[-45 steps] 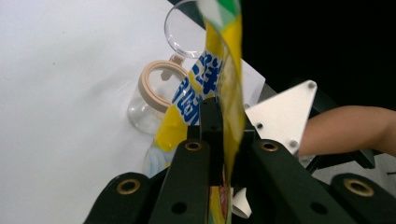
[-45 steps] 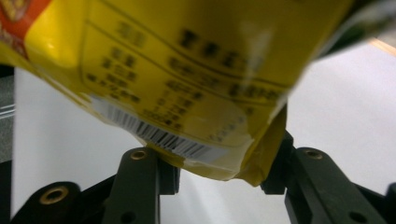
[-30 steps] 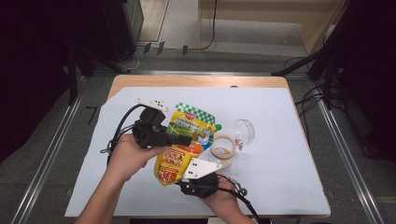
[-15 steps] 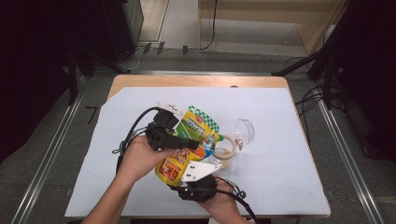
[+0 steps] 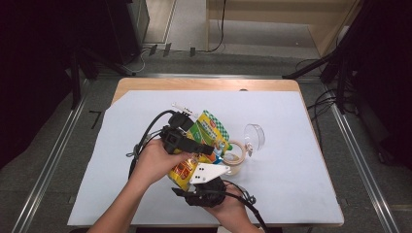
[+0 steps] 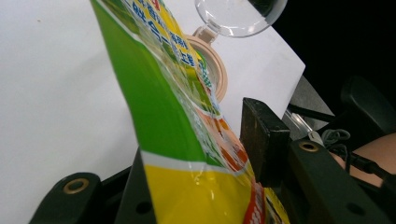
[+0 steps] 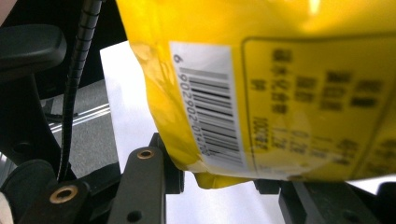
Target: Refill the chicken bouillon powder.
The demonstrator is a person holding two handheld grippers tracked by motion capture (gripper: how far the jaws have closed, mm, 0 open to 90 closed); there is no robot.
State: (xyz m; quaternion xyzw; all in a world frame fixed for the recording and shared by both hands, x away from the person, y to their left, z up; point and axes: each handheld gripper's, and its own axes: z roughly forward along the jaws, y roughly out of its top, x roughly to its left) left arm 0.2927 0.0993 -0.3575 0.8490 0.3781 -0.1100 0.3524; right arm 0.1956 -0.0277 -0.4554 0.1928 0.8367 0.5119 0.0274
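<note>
A green and yellow snack bag (image 5: 206, 128) is held up over the white sheet, its top leaning toward an open tan jar (image 5: 236, 154). My left gripper (image 5: 206, 148) reaches in from the left at the bag's middle. Its jaws have just been opening. In the left gripper view the bag (image 6: 177, 140) runs between them, and the right pad (image 6: 261, 140) stands beside it with its face showing. My right gripper (image 5: 192, 174) comes from below. In the right gripper view its jaws (image 7: 219, 179) clamp the bag's bottom seam (image 7: 289, 93), barcode side toward the camera.
The jar's clear hinged lid (image 5: 255, 136) stands open behind it, and shows in the left gripper view (image 6: 238, 16) above the jar rim (image 6: 217, 70). A thin white stick (image 5: 182, 108) lies behind the bag. The white sheet (image 5: 291, 160) covers the wooden table (image 5: 204, 83). Cables trail from both grippers.
My left hand has slid rightward along the bag toward the jar, and its jaws have opened. The bag has swung more upright and to the right. The right hand has stayed put.
</note>
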